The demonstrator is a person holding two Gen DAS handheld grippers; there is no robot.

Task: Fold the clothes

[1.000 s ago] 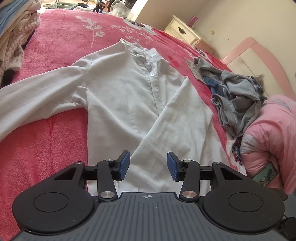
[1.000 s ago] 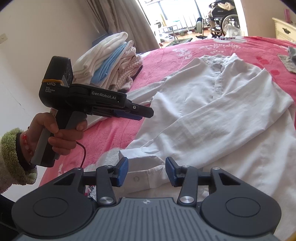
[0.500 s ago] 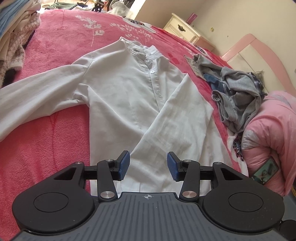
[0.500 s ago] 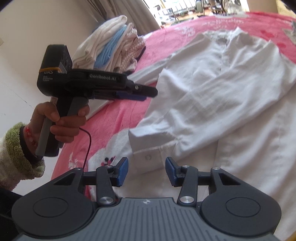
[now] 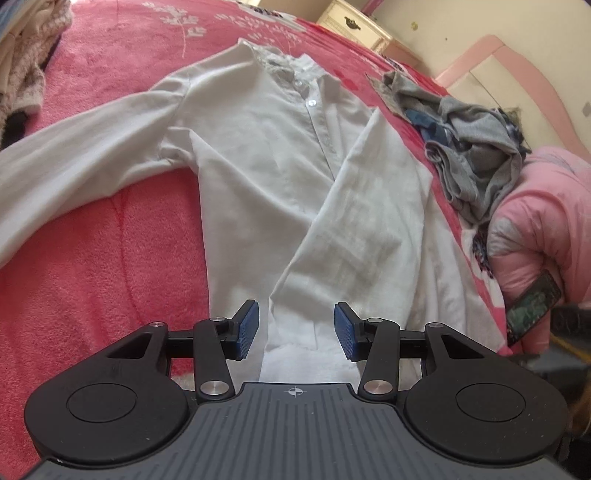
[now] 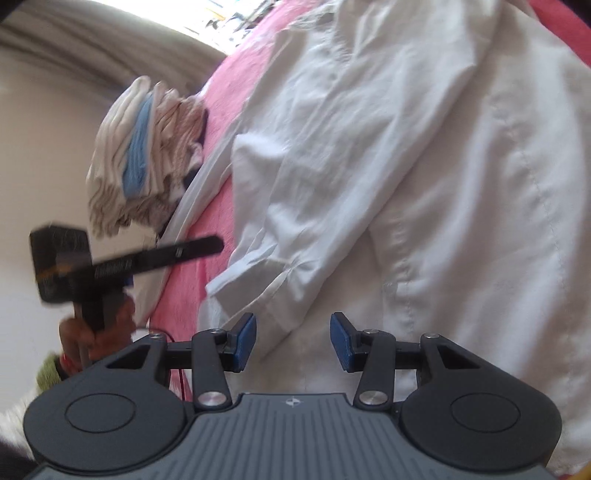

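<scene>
A white long-sleeved button shirt (image 5: 266, 162) lies front up on the red bedspread (image 5: 92, 266). One sleeve (image 5: 354, 221) is folded diagonally across the body; the other sleeve (image 5: 74, 155) stretches out to the left. My left gripper (image 5: 295, 330) hovers open above the shirt's hem, near the folded sleeve's cuff, nothing between its blue pads. My right gripper (image 6: 292, 341) is open too, tilted, just above the folded sleeve's cuff (image 6: 266, 288) of the same shirt (image 6: 424, 166). The left gripper (image 6: 218, 243), held by a hand, shows blurred in the right wrist view.
A heap of grey and blue clothes (image 5: 469, 147) lies right of the shirt, by a pink quilt (image 5: 539, 229) and a phone (image 5: 532, 306). A stack of folded clothes (image 6: 147, 158) sits at the bed's left side. A pale dresser (image 5: 354, 26) and pink headboard (image 5: 517, 70) stand behind.
My right gripper has swung and tilted sharply, closing in over the folded sleeve's cuff. My left gripper has drifted slightly forward over the hem. Both stay open.
</scene>
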